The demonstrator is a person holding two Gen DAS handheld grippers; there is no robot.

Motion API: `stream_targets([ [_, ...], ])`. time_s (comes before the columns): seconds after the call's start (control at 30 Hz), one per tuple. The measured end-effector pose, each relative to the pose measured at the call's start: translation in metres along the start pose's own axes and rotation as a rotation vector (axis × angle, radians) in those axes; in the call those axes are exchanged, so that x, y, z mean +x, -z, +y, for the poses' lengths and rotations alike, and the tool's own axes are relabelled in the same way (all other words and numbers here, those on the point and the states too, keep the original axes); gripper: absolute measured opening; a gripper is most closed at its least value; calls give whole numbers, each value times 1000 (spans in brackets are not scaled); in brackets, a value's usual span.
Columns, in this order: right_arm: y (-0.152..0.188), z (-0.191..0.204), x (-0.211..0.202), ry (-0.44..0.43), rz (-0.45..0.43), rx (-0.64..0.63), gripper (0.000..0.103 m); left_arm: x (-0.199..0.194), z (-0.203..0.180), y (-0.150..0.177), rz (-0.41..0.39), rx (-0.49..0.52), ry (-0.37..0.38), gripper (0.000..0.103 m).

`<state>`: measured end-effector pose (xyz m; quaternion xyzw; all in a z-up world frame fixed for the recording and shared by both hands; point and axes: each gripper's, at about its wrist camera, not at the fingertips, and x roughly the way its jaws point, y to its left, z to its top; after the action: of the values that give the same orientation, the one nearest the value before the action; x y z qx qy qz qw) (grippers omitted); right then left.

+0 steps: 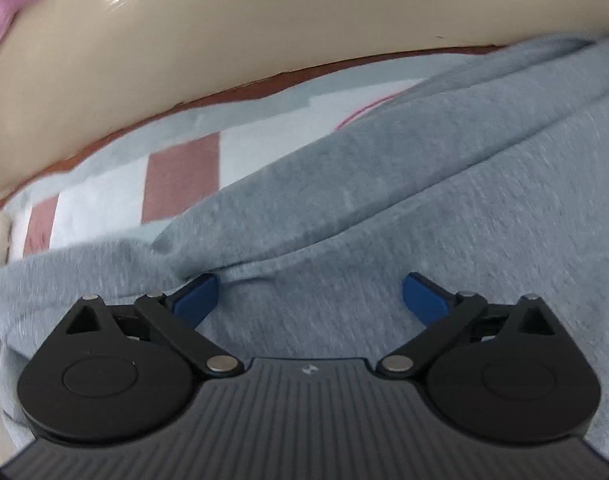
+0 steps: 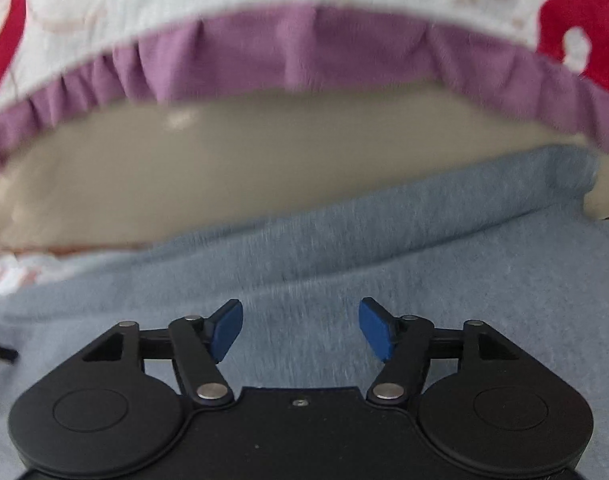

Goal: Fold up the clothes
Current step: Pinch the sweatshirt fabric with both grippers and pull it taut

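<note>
On bedding, one grey garment (image 1: 424, 200), two open grippers

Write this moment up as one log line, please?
task: fold clothes | left gripper: open, over grey garment | right gripper: open, over same garment | nothing held

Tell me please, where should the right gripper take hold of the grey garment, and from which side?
Probably at the rolled far edge of the grey garment, coming from above and pushing forward. That edge stands up as a thick ridge against the beige floor, so the open fingers of the right gripper can straddle it; the flat cloth below them offers nothing to pinch.
</note>
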<state>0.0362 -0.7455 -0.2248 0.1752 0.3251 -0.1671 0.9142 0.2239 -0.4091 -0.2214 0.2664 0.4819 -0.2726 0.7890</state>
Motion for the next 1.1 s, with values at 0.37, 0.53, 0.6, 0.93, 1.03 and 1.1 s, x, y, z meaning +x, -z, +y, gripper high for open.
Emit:
stream_targets([
  [0.37, 17, 48, 16, 59, -22, -216, 0, -37, -9, -4, -172, 97, -140, 6],
  [0.53, 13, 37, 0, 68, -114, -149, 0, -56, -8, 2, -256, 82, -151, 6],
  [0.6, 8, 36, -14, 63, -167, -141, 0, -60, -6, 2, -288, 70, -154, 6],
  [0.93, 24, 75, -23, -67, -107, -542, 90, -80, -2, 10, -394, -18, -119, 6],
  [1.03, 41, 104, -19, -57, -94, -688, 90, -76, -7, 29, -412, -51, -118, 6],
  [1.1, 41, 112, -19, -64, -85, -693, 90, -81, -4, 37, -437, -97, -104, 6],
])
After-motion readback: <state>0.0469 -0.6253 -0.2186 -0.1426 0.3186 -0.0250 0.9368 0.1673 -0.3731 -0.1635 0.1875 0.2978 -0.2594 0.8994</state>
